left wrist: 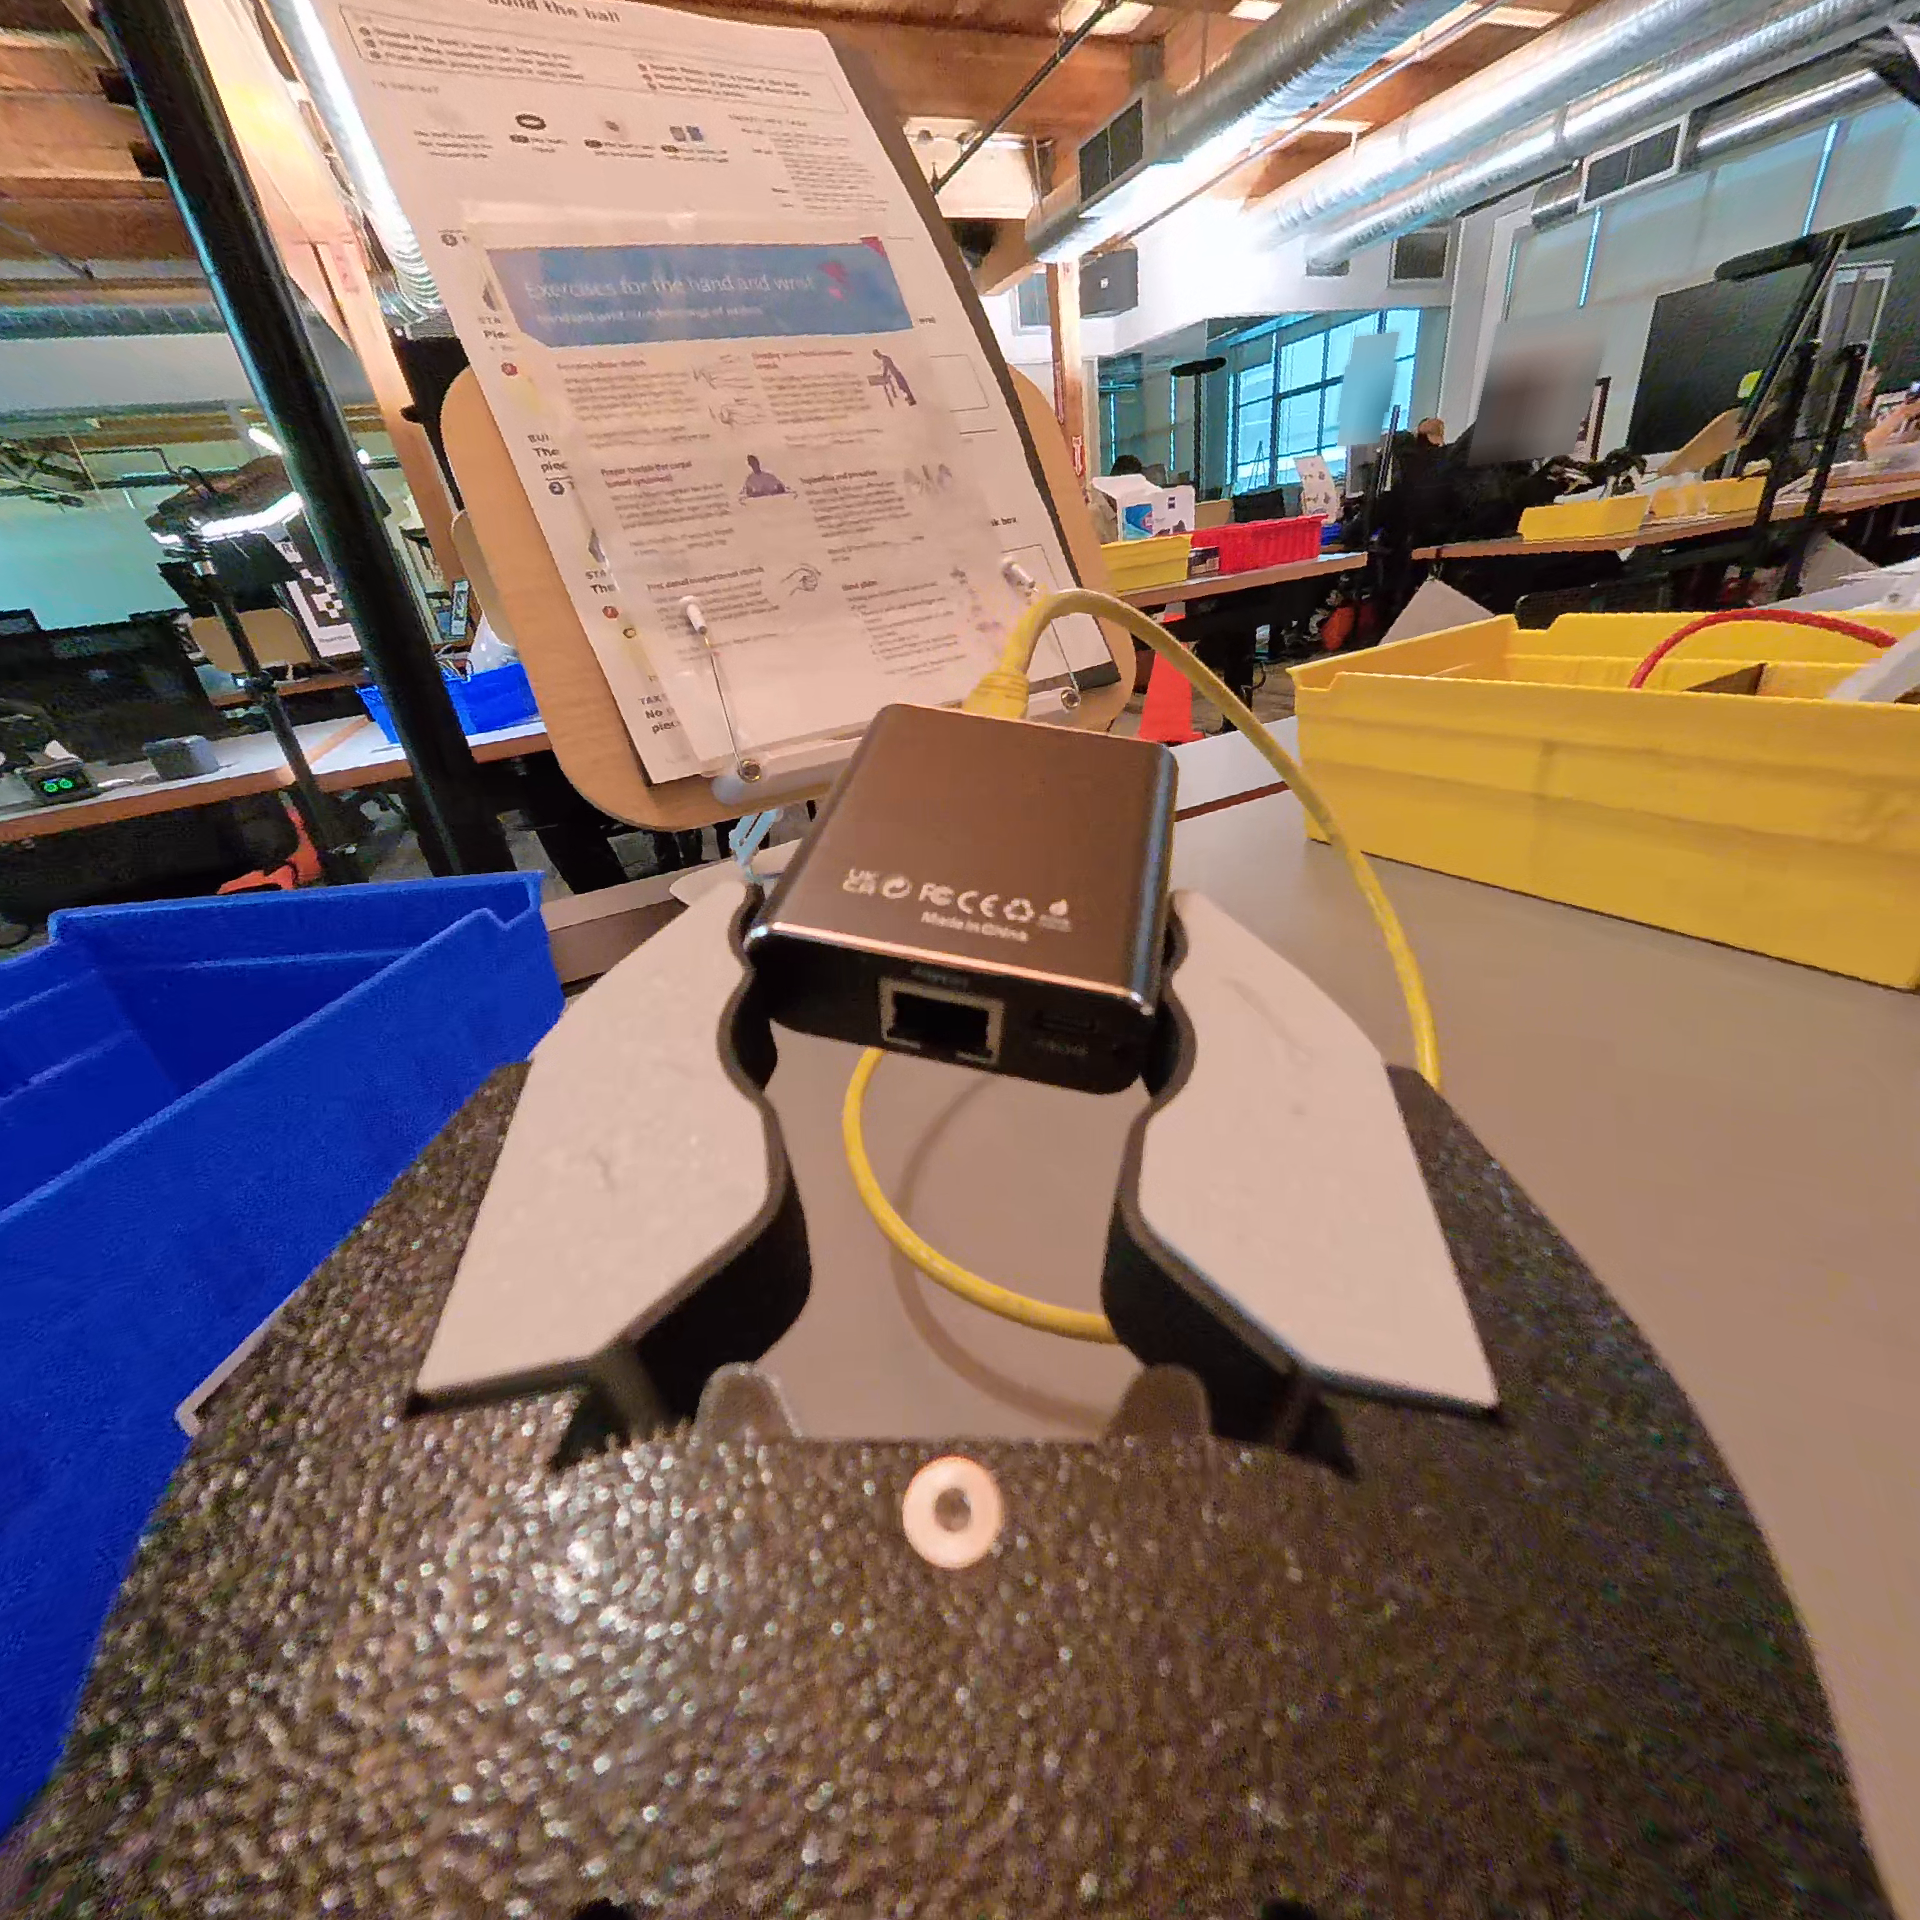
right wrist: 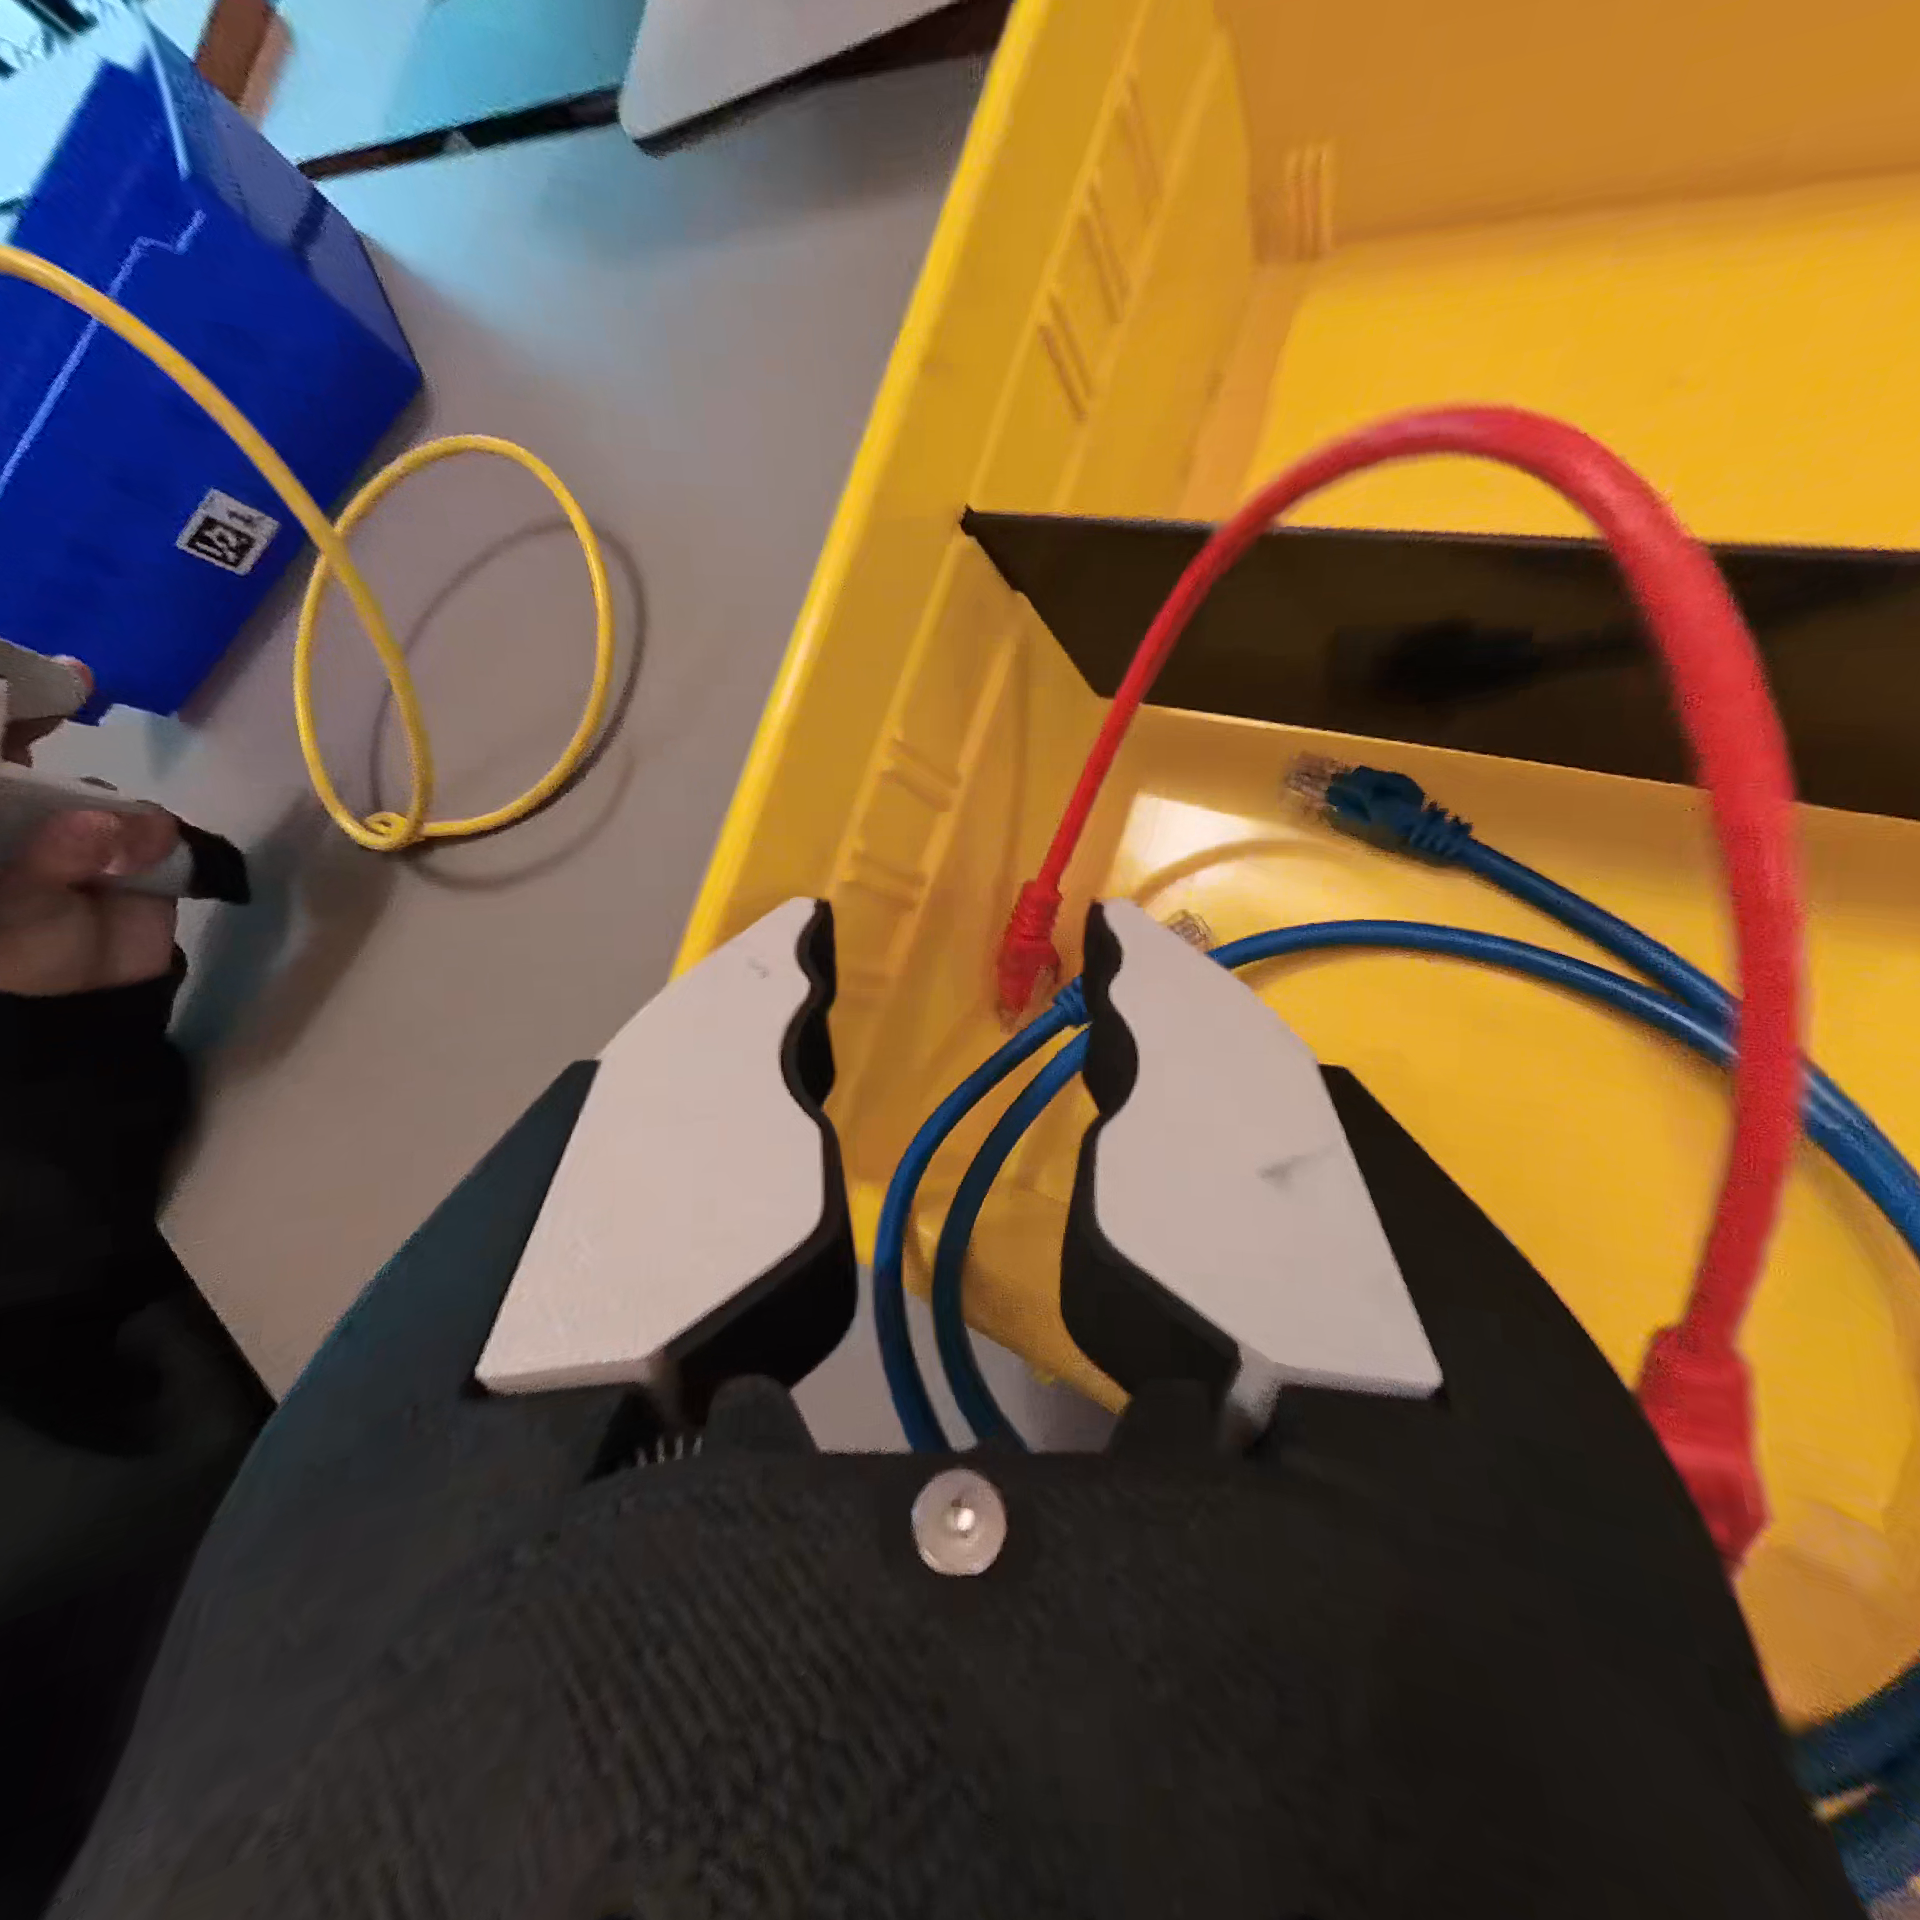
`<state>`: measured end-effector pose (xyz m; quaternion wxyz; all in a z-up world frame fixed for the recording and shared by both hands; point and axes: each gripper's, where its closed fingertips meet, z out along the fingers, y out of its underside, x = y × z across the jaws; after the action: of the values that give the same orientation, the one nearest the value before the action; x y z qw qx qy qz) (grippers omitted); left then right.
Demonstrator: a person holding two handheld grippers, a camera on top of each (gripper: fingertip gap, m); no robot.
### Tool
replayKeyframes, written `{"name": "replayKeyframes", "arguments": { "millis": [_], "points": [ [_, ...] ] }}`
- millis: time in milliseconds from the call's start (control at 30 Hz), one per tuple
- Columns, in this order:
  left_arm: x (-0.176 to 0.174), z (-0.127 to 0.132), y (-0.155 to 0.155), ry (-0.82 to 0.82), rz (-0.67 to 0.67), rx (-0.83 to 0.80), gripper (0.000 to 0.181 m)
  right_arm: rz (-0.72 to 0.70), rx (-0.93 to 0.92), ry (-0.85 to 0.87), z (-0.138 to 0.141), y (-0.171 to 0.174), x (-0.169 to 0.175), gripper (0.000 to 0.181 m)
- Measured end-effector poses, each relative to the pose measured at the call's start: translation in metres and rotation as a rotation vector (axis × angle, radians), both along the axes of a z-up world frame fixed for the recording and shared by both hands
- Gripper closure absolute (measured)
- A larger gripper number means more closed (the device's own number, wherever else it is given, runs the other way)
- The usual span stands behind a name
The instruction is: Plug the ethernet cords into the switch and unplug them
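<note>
Between the left gripper's (left wrist: 961,997) fingertips sits the switch (left wrist: 961,894) — clamped, yellow cord (left wrist: 1382,914) plugged in behind; right gripper (right wrist: 956,997) gapes over blue cords (right wrist: 935,1195) — nothing gripped.

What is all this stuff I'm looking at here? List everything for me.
switch: one, black, clamped in the left tool, near port empty
yellow cord: one, plugged into the switch's far end, looping onto the table
red cord: one, arching over the yellow bin
blue cords: at least one, in the yellow bin
yellow bin: one, right side
blue bin: one, left side
sheet stand: one, behind the switch
left tool: shut on switch
right tool: open over the blue cords
</note>
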<state>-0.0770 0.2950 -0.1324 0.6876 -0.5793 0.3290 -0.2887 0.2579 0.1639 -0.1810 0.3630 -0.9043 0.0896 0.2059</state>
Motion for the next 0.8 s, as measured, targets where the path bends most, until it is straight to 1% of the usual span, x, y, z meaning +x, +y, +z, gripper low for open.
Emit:
{"name": "replayKeyframes", "arguments": {
  "millis": [67, 133, 200, 233, 267, 333, 367, 400, 433, 467, 533, 600, 667, 700, 733, 800],
  "points": [
    [0.001, -0.001, -0.001, 0.005, -0.004, 0.001, 0.113, -0.025, 0.049, -0.027, 0.016, 0.001, -0.001, 0.124],
    [0.003, -0.002, -0.002, 0.009, -0.014, -0.002, 0.113, -0.039, 0.128, -0.089, 0.039, 0.002, -0.006, 0.103],
    [0.005, -0.003, -0.003, 0.016, -0.025, -0.005, 0.112, -0.025, 0.237, -0.117, 0.068, 0.002, -0.027, 0.096],
    [0.006, -0.003, -0.003, 0.021, -0.037, -0.005, 0.113, -0.004, 0.31, -0.101, 0.083, 0.003, -0.045, 0.095],
    [0.009, -0.004, -0.005, 0.027, -0.053, -0.007, 0.113, 0.045, 0.393, -0.056, 0.098, 0.004, -0.07, 0.096],
    [0.016, -0.004, -0.012, 0.039, -0.113, -0.01, 0.113, 0.22, 0.577, 0.138, 0.123, 0.001, -0.137, 0.108],
    [0.02, -0.004, -0.018, 0.044, -0.164, -0.012, 0.113, 0.296, 0.623, 0.267, 0.129, -0.002, -0.169, 0.108],
    [0.025, -0.003, -0.025, 0.046, -0.22, -0.013, 0.113, 0.344, 0.641, 0.392, 0.13, -0.003, -0.196, 0.109],
    [0.029, -0.002, -0.033, 0.043, -0.279, -0.01, 0.113, 0.369, 0.634, 0.497, 0.125, 0.0, -0.218, 0.111],
    [0.032, 0.0, -0.042, 0.039, -0.337, 0.0, 0.113, 0.375, 0.605, 0.573, 0.115, 0.005, -0.236, 0.113],
    [0.038, 0.003, -0.059, 0.032, -0.454, 0.023, 0.113, 0.348, 0.536, 0.664, 0.089, 0.02, -0.262, 0.115],
    [0.041, 0.004, -0.069, 0.039, -0.515, 0.051, 0.113, 0.285, 0.524, 0.749, 0.073, 0.032, -0.273, 0.122],
    [0.043, 0.002, -0.073, 0.073, -0.522, 0.093, 0.113, 0.236, 0.581, 0.857, 0.075, 0.037, -0.275, 0.134],
    [0.044, 0.001, -0.073, 0.091, -0.517, 0.109, 0.113, 0.198, 0.597, 0.883, 0.074, 0.041, -0.273, 0.141],
    [0.045, 0.0, -0.073, 0.104, -0.511, 0.12, 0.112, 0.166, 0.594, 0.888, 0.071, 0.044, -0.271, 0.142],
    [0.047, -0.001, -0.074, 0.117, -0.508, 0.132, 0.113, 0.156, 0.554, 0.858, 0.062, 0.046, -0.272, 0.141]
  ]
}}
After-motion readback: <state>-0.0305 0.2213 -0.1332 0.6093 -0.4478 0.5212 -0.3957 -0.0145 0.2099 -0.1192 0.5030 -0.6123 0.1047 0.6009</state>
